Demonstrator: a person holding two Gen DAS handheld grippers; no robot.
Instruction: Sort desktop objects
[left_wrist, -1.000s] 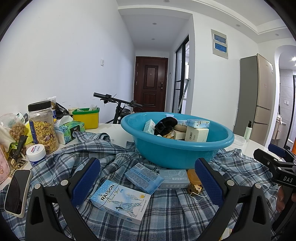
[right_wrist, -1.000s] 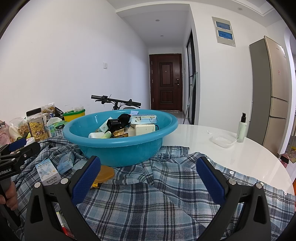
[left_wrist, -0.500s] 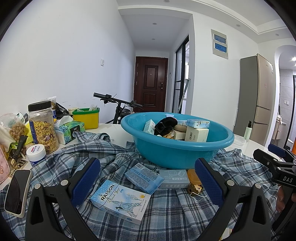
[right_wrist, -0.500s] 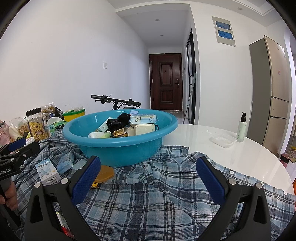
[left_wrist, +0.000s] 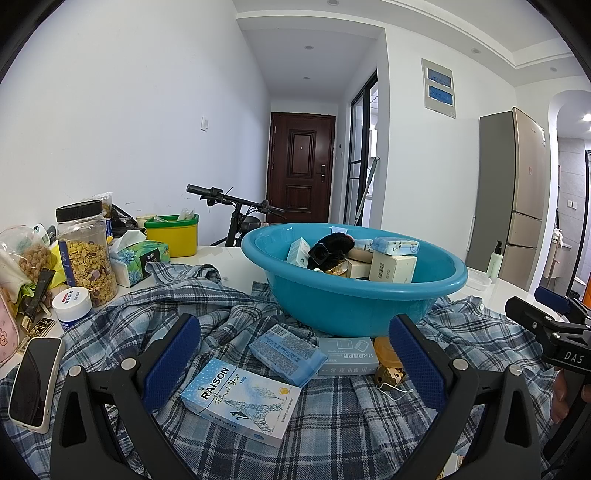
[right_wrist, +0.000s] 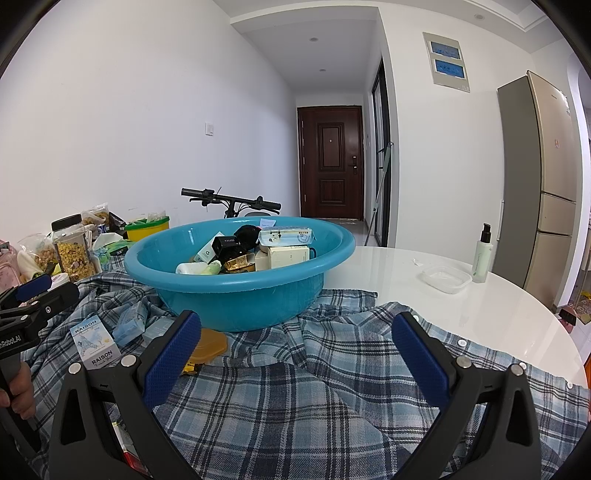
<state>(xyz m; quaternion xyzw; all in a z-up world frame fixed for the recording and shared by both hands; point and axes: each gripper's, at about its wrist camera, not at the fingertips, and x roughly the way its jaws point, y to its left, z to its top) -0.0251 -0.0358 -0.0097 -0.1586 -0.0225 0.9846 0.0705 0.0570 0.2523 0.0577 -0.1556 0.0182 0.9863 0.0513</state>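
The left gripper (left_wrist: 295, 354) stands wide open with nothing between its blue pads (left_wrist: 171, 354); it hovers above a plaid shirt (left_wrist: 332, 424) spread over the white table (right_wrist: 461, 306). Just ahead of the gap, at about 6 o'clock in the left wrist view, lies the RAISON box (left_wrist: 240, 400). At 12 o'clock from it sits a blue tissue pack (left_wrist: 288, 352), with a grey box (left_wrist: 347, 356) touching it on the 3 o'clock side and an orange lid (left_wrist: 384, 354) just beyond that. Behind them rests the blue basin (left_wrist: 332, 306), holding small cartons, a black item and other packs.

The right gripper (right_wrist: 297, 354) is also spread wide and empty, over bare plaid cloth; the basin is at its 11 o'clock.

Farther out, at 9 o'clock in the left wrist view, stand a cereal jar (left_wrist: 86, 254), a tissue box (left_wrist: 138, 260) and a phone (left_wrist: 35, 384). At 3 o'clock in the right wrist view are a clear tray (right_wrist: 447, 278) and a pump bottle (right_wrist: 482, 254), near each other.
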